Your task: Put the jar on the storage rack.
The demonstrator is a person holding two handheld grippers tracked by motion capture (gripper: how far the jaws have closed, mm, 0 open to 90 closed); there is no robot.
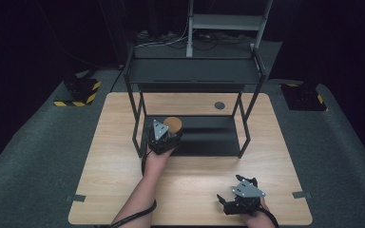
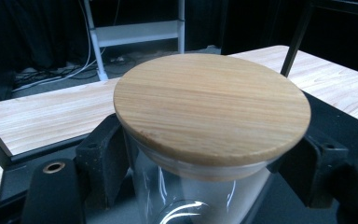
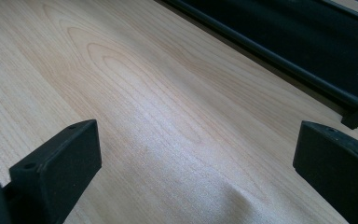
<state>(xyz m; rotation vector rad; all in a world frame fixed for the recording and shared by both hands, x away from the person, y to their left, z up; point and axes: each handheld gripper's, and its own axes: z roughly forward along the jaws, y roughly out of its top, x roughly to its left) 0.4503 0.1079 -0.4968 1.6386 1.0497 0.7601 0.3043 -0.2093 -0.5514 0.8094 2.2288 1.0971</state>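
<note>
A clear glass jar with a round wooden lid [image 2: 212, 107] stands at the left end of the black rack's lower shelf [image 1: 209, 135]. In the high view the jar [image 1: 173, 125] sits just past my left gripper [image 1: 168, 134], which reaches in from the front. In the left gripper view my left gripper [image 2: 200, 177] has its black pads [image 2: 100, 158] against the glass on both sides, below the lid. My right gripper [image 1: 233, 191] rests low over the table's near right part. In its own view my right gripper [image 3: 196, 158] is wide open, with bare wood between the jaws.
The black metal rack [image 1: 195, 71] has an upper shelf over the lower one and thin legs at the corners. A round grommet [image 1: 219, 105] sits in the wooden table [image 1: 123, 190] behind the rack. Yellow-and-black striped blocks [image 1: 78, 92] lie on the floor to the left.
</note>
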